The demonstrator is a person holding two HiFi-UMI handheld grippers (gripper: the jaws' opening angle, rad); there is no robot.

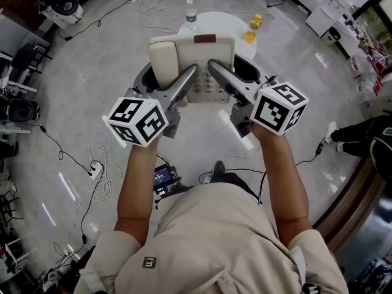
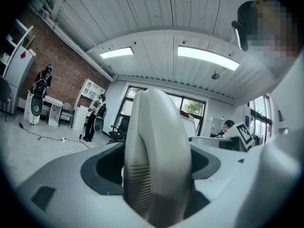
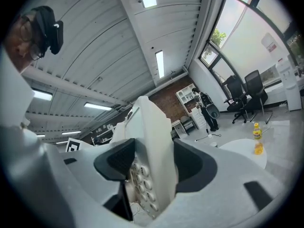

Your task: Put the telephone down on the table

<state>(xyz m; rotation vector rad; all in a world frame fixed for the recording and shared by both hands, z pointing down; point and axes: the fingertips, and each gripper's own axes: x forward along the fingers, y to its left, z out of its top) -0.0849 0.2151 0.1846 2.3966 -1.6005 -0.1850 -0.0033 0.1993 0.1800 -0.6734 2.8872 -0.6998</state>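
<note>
grey polished floor under me, loose cables trailing over it, and a round white table just ahead with a water bottle and yellow-capped bottles on it. the gripper views show a ribbed white ceiling with strip lights, a brick wall and big windows.

i have the telephone up in the air in front of me, over the table's near edge and not touching it. its keypad faces up at my head camera. the handset sits along the left side, long axis running away from me toward the table.

left gripper has its jaws closed onto the handset, seen edge-on between them. right gripper has its jaws clamped on the body's near edge, buttons showing between them.
</note>
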